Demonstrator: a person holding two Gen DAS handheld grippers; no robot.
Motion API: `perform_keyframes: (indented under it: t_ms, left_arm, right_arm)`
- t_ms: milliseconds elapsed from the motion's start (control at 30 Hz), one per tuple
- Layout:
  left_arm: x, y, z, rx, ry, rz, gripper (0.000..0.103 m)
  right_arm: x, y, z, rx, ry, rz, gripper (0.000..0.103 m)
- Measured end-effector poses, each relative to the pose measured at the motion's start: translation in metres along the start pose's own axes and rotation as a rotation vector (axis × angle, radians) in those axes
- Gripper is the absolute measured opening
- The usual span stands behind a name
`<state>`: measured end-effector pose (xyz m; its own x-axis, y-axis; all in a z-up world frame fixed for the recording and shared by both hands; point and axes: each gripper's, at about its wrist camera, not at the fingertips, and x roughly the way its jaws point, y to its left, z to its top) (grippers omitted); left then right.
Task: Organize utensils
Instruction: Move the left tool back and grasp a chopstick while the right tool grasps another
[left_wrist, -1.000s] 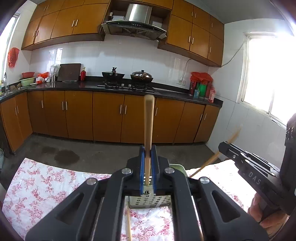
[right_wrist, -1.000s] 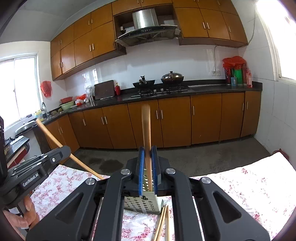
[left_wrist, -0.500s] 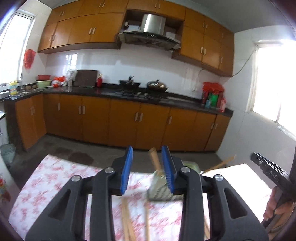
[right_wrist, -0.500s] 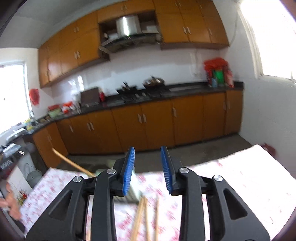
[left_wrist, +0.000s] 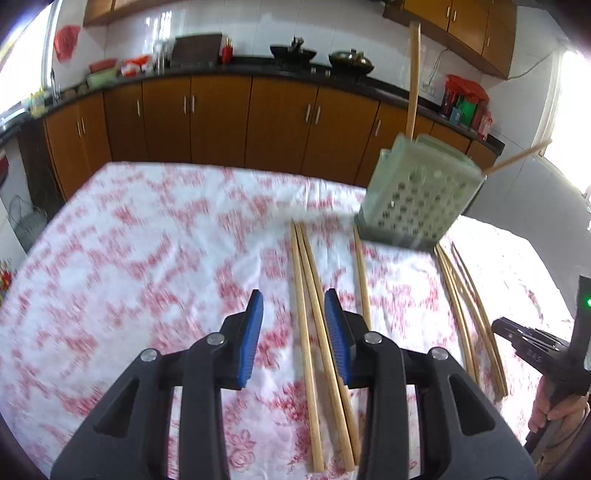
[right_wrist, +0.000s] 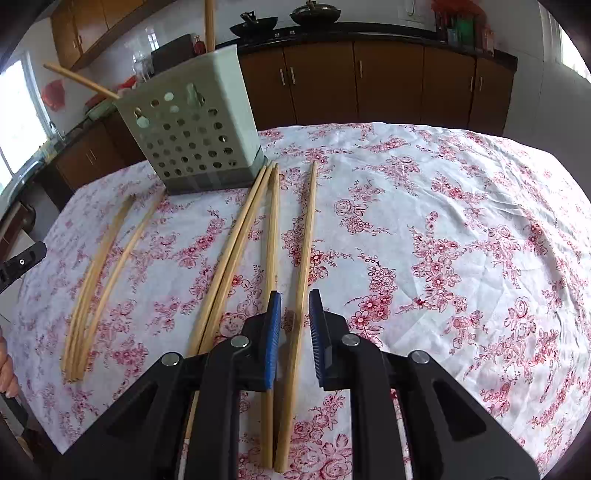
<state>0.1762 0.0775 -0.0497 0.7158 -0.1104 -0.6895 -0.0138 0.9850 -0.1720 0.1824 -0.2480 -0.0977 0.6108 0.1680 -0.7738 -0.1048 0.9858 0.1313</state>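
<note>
A pale green perforated utensil holder (left_wrist: 417, 195) stands on the floral tablecloth, with two wooden chopsticks (left_wrist: 412, 77) sticking out of it; it also shows in the right wrist view (right_wrist: 195, 136). Several wooden chopsticks lie loose on the cloth in front of it. My left gripper (left_wrist: 293, 332) is open above a pair of chopsticks (left_wrist: 314, 332). My right gripper (right_wrist: 294, 332) is open, straddling one chopstick (right_wrist: 301, 269), with another chopstick (right_wrist: 271, 258) just to its left. Neither gripper holds anything.
More chopsticks lie in a bundle at the left in the right wrist view (right_wrist: 99, 280), which is the right side in the left wrist view (left_wrist: 469, 314). The table (right_wrist: 480, 240) has a rounded edge. Kitchen cabinets (left_wrist: 221, 114) stand behind.
Both grippers let go of the chopsticks they held upright over the holder. Those chopsticks now stand in the holder. Both grippers opened and dropped low over the loose chopsticks on the cloth.
</note>
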Motion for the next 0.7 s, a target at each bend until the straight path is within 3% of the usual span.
perform_keyframes:
  t_ms: [67,300,500,633,700]
  left_arm:
    - [0.005,0.001,-0.006,-0.001,0.019,-0.019,0.035]
    - [0.022,-0.01,-0.023,0.031,0.094,-0.048,0.026]
    - [0.04,-0.017,-0.035,0.067,0.159,0.012,0.02]
    - [0.043,-0.025,-0.033,0.103,0.139,0.06,0.019]
    - [0.046,-0.025,-0.031,0.1,0.132,0.082,0.009]
  right_arm:
    - [0.004,-0.003,-0.004,-0.014,-0.003,-0.046,0.008]
    - [-0.002,-0.037,-0.001,0.087,-0.013,-0.111,0.007]
    - [-0.002,-0.031,-0.007,0.052,-0.024,-0.122,0.007]
    - [-0.003,-0.023,-0.009,0.027,-0.024,-0.089,0.008]
    - [-0.003,-0.02,-0.011,0.008,-0.027,-0.092,0.008]
